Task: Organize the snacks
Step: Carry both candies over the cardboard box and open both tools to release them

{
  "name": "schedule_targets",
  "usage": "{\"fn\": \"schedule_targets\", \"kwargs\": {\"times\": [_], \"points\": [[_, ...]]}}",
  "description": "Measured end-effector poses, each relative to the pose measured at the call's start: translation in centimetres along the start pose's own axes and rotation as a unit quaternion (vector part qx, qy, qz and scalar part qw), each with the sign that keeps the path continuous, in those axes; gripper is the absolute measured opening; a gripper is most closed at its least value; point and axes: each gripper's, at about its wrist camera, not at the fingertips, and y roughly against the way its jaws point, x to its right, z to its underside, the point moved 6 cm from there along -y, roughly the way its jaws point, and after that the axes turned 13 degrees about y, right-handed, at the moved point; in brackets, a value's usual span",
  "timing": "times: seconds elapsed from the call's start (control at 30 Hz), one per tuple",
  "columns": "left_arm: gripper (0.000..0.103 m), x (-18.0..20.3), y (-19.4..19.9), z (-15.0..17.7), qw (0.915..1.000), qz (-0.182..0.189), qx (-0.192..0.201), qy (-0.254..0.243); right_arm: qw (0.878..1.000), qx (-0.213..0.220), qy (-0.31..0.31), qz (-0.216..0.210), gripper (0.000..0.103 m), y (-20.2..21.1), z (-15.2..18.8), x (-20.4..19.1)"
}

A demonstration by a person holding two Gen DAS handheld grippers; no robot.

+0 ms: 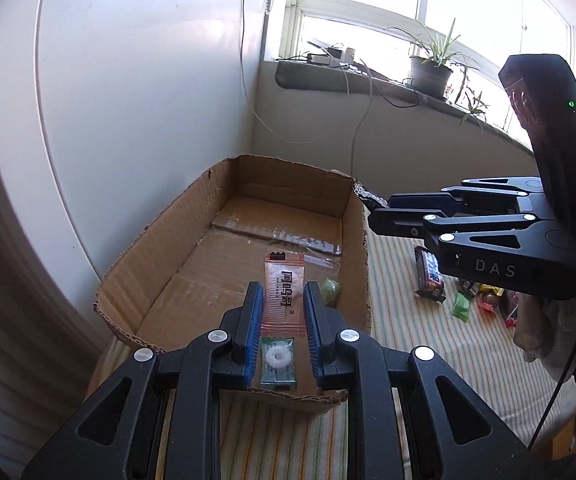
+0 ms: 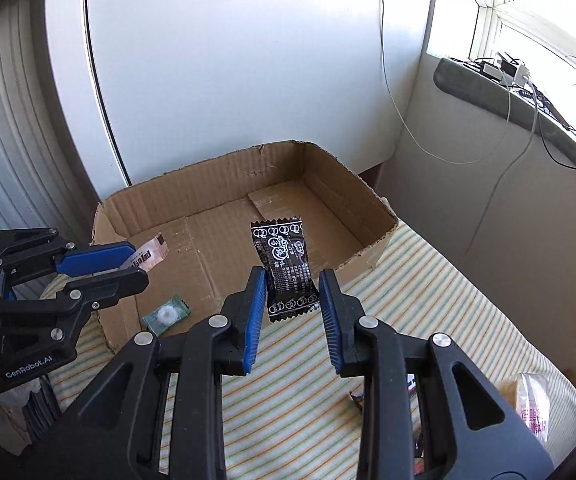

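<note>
Left wrist view: left gripper [image 1: 284,308] pinched a pink packet [image 1: 283,289], long axis running forward along the fingers, already over the near end of the box [image 1: 160,248], above a green sweet [image 1: 278,364] on the floor; right gripper [image 1: 380,216] sat at the box's right wall, its load mostly hidden, more snacks [image 1: 432,276] on the striped cloth [image 1: 428,340] behind it. Right wrist view: right gripper [image 2: 293,292] clamped a black packet [image 2: 286,270] by its lower half, upright, box floor just ahead and below, so the left looked nearer to dropping. Only this view showed the black packet whole; only the left showed the leftover pile.
</note>
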Motion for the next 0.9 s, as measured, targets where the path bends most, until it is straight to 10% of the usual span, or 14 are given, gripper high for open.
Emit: {"fn": "schedule_targets", "kwargs": {"times": [0.53,0.73,0.9], "points": [[0.020,-1.1,-0.4,0.0,0.9998,-0.017,-0.007,0.011,0.999,-0.008,0.002,-0.031,0.028,-3.2,-1.2,-0.8],[0.033,-0.9,-0.4,0.0,0.9997,-0.021,-0.006,0.012,1.000,0.001,-0.003,-0.028,0.054,-2.6,-1.0,-0.4],[0.033,-0.6,-0.1,0.0,0.9998,-0.018,-0.003,0.010,1.000,0.004,-0.009,-0.025,0.055,-1.9,-0.9,0.0]]}}
